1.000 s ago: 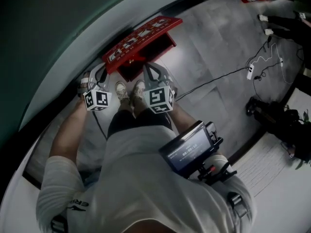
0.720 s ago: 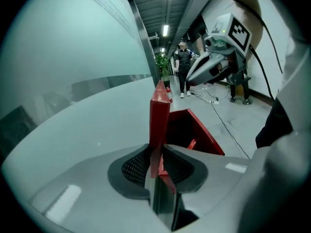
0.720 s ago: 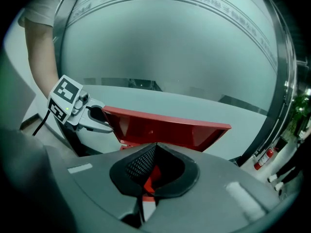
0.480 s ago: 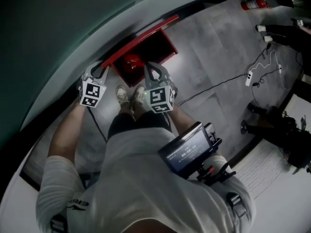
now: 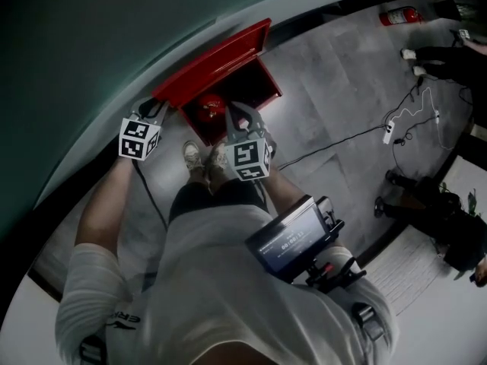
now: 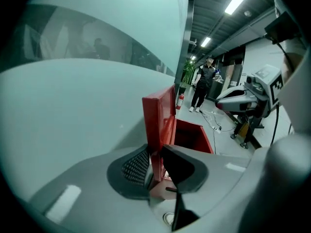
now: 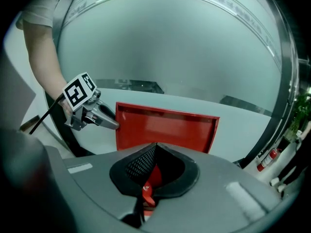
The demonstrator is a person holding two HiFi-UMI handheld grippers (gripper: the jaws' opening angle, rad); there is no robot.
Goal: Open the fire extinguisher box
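**Box open, lid up, L claw on lid**

I see the fire extinguisher box [image 5: 262, 82] on the floor [image 5: 342, 90], hard against the curved wall [image 5: 114, 36]. Mouth faces up, long axis runs along the wall. The lid [image 6: 158, 115] stands approx upright, long edge parallel to the wall, inner face toward my R cam. L gripper [image 6: 154, 152] is nipped tight on the lid's end edge. R gripper [image 7: 154, 147] is over the box mouth, tips together. There's a red bit [image 7: 151, 178] behind the tips, can't tell if it's held. An extinguisher [image 5: 211, 106] is inside.
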